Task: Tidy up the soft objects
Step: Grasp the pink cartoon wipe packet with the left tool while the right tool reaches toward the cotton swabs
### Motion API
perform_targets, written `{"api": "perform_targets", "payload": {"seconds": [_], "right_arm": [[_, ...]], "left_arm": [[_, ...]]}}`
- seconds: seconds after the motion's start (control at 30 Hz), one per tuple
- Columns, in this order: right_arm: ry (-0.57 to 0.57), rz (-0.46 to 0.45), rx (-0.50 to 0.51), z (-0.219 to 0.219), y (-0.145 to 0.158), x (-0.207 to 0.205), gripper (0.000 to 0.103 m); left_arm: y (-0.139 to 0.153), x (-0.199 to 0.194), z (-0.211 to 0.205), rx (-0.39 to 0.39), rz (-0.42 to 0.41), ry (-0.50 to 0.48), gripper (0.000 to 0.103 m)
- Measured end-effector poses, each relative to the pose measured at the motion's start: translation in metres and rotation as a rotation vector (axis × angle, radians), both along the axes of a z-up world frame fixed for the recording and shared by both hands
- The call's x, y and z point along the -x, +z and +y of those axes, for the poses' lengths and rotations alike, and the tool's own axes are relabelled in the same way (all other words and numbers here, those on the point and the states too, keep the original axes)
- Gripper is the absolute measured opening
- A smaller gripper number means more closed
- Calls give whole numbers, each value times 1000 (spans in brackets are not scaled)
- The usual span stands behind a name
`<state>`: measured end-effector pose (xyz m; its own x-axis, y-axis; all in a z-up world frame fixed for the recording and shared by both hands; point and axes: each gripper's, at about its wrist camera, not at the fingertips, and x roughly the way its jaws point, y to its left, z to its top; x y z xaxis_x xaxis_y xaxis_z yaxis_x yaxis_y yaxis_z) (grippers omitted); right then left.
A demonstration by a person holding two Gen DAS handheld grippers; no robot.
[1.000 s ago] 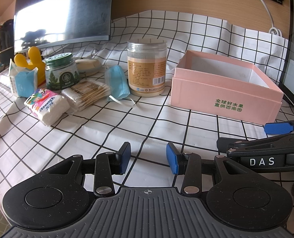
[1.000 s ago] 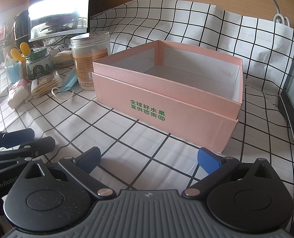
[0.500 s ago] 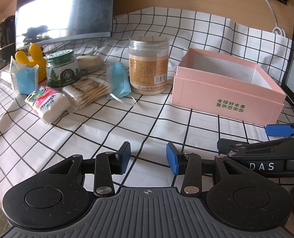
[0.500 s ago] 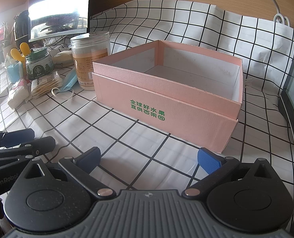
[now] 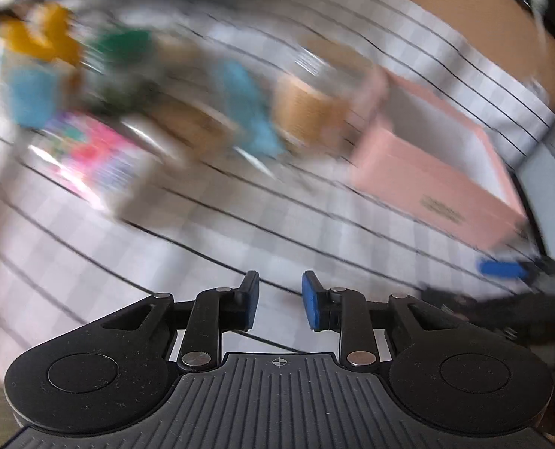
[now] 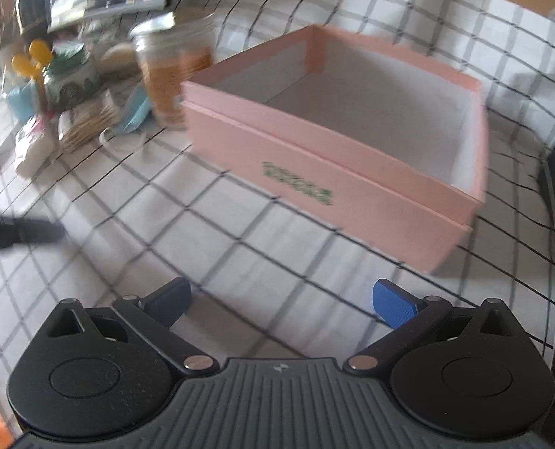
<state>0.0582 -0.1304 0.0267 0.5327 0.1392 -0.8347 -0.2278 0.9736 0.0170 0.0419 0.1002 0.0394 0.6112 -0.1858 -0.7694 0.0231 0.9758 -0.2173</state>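
Fingers of the left gripper (image 5: pixel 279 300) are closing to a narrow gap with nothing between them, only the checked tablecloth (image 5: pixel 240 224) beneath, while the right gripper (image 6: pixel 281 301) stands wide apart and empty before the open pink box (image 6: pixel 352 172). Soft things lie in a blurred cluster left of the box: a blue face mask (image 6: pixel 137 110), a tissue pack (image 6: pixel 34 146) and a cotton-swab packet (image 6: pixel 88 121), beside a jar (image 6: pixel 176 67).

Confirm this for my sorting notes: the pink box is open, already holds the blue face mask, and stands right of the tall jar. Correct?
Not quite. The pink box is open and stands right of the tall jar, but the right wrist view shows it empty. The blue face mask lies on the checked cloth left of the jar.
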Motion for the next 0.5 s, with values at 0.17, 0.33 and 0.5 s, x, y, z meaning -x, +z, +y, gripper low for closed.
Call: {"api": "perform_targets", "payload": {"seconds": [0.17, 0.33, 0.5], "right_arm": [[87, -180, 55, 55, 32, 13, 101], [153, -226, 106, 102, 34, 3, 101], [139, -217, 81, 104, 34, 1, 101]], "left_arm": [[31, -16, 61, 26, -116, 268, 29], [27, -59, 38, -283, -226, 126, 33], [-4, -44, 36, -419, -159, 22, 34]]}}
